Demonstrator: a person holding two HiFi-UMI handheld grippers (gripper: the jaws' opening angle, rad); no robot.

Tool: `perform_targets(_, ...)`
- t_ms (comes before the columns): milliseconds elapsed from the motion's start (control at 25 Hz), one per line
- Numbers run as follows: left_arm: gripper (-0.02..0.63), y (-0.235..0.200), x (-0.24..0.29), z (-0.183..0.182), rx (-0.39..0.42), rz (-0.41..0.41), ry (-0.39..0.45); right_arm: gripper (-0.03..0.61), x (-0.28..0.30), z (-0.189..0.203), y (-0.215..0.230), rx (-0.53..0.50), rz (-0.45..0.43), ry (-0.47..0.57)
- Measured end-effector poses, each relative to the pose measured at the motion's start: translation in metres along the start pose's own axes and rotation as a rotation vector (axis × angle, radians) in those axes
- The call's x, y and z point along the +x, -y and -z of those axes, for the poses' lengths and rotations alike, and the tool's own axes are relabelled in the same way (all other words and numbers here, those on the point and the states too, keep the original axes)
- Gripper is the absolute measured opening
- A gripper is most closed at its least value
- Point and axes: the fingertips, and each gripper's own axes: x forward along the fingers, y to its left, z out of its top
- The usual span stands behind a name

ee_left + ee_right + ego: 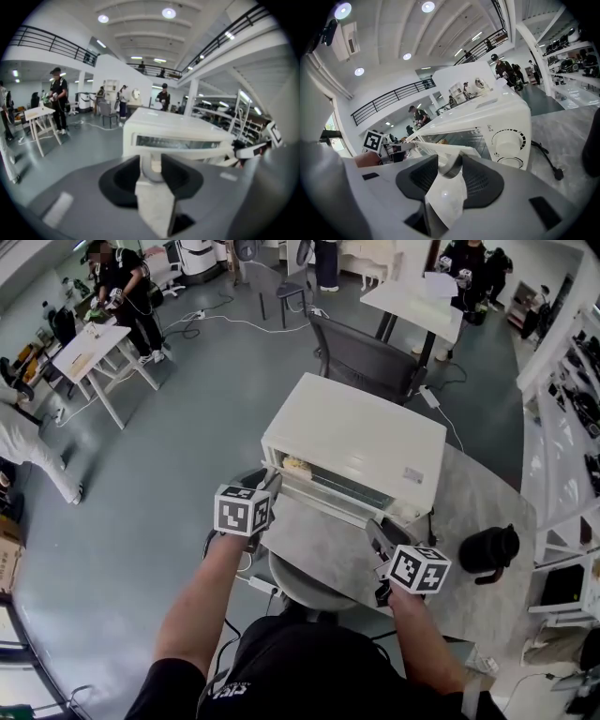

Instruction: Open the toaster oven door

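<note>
On the bench, our left tongs and right tongs clamp the door handle, so yanking could drag the toaster oven.

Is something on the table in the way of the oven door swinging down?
Nothing visible does. The table before the door is bare; the black jug stands far off to the side.

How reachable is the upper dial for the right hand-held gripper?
Probably yes: the upper dial faces the right hand-held gripper unobstructed, though its jaws are on the door handle.
</note>
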Motion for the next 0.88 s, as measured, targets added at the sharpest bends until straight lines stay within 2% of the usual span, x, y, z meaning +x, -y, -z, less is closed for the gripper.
perform_targets(280,0.132,0.002,-0.013,0.017,0.059,-0.035,-0.025,0.179,-0.012,0.019,0.001,-0.005,-0.035,-0.050)
perform_targets(560,0.130,0.000,-0.021,0.033,0.037,-0.061,-0.033,0.178,-0.023,0.027,0.010,0.008,-0.025,-0.059)
perform_targets(880,0.132,-0.003,-0.030,0.053,0.004,-0.087,-0.040,0.172,-0.019,0.034,0.006,-0.016,-0.059,-0.075)
